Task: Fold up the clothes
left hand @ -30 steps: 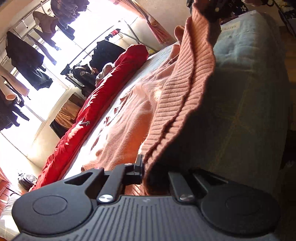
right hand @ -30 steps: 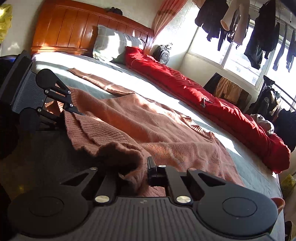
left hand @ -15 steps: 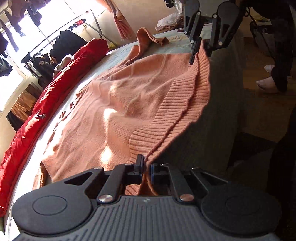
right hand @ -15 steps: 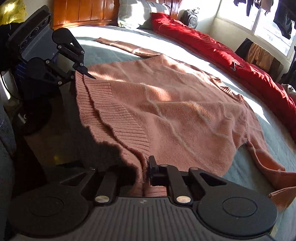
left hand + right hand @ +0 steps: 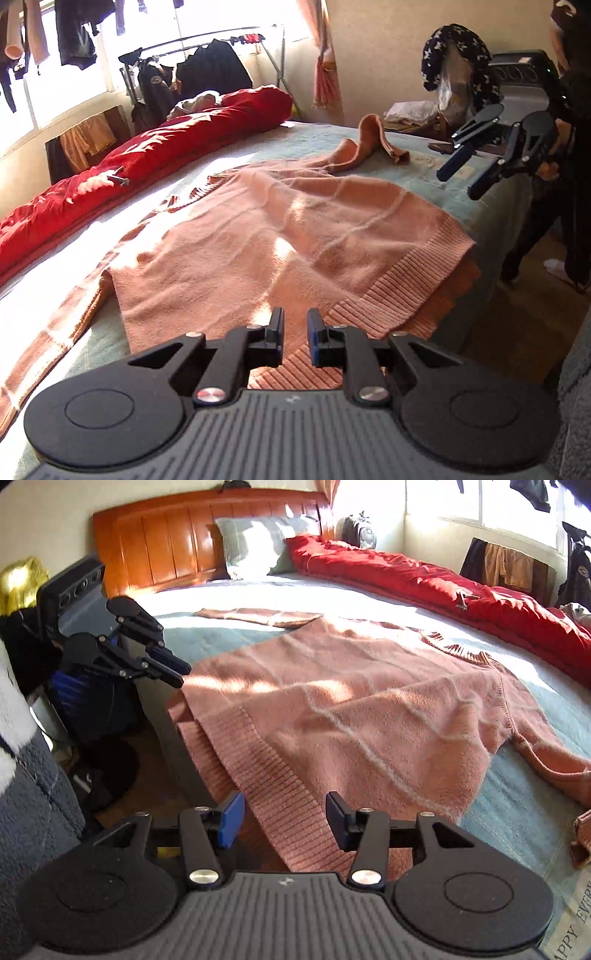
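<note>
Left gripper (image 5: 295,334) stands narrowly parted, right gripper (image 5: 284,821) wide; both jaws have just been opening, gripping nothing; the salmon-pink ribbed knit sweater (image 5: 351,709) lies flat on the pale-green bed (image 5: 524,812); spreading looks finished; next, a sleeve wants grasping.

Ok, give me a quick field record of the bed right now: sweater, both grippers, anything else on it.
sweater: pink knit, spread flat on bed, ribbed hem at near edge
left gripper: jaws just opened slightly, nothing between pads
right gripper: jaws just opened wide, above hem, not gripping
quilt: red, along far side
pillow: at headboard
</note>
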`<state>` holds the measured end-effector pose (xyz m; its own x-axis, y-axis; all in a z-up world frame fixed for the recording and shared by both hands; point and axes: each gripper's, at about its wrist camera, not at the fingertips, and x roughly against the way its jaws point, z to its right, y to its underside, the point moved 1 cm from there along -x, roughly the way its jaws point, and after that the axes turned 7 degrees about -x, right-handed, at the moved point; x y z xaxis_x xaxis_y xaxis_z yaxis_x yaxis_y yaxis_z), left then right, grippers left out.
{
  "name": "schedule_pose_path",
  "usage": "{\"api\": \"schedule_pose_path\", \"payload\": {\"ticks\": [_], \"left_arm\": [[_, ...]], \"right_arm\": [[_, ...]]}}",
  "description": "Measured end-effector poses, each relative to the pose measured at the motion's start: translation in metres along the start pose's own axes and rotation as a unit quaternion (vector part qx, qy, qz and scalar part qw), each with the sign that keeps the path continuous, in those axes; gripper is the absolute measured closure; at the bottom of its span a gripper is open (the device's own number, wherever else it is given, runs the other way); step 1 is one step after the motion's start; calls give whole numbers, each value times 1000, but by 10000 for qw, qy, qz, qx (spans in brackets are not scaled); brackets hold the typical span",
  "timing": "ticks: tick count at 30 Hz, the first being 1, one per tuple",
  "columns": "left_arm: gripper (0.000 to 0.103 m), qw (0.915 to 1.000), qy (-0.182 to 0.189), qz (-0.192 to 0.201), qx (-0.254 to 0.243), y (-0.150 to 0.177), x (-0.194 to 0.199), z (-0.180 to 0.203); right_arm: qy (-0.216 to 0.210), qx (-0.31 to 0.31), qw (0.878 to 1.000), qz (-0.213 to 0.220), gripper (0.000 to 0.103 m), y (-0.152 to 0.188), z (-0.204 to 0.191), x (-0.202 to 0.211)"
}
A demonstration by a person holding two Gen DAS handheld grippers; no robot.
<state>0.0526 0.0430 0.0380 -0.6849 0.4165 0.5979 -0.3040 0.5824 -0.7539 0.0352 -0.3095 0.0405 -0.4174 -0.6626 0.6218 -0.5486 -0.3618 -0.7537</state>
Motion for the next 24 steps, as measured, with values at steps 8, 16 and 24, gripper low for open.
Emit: {"api": "schedule_pose_path", "payload": {"ticks": [8,16,24], "left_arm": [[63,9861,-830,-367,1389,10,-36,-83],[57,9486,-466,-554,3082,46,-85,-166],[58,9129,-316,-816,3988,84,-78,-165]], "right_arm": [[382,-1566,9841,743,20,-15,61,-5],[375,-3123,9427,1108,7,-19,144,-36],[516,-3577,9269,1012,7,-25,168,-49]]}}
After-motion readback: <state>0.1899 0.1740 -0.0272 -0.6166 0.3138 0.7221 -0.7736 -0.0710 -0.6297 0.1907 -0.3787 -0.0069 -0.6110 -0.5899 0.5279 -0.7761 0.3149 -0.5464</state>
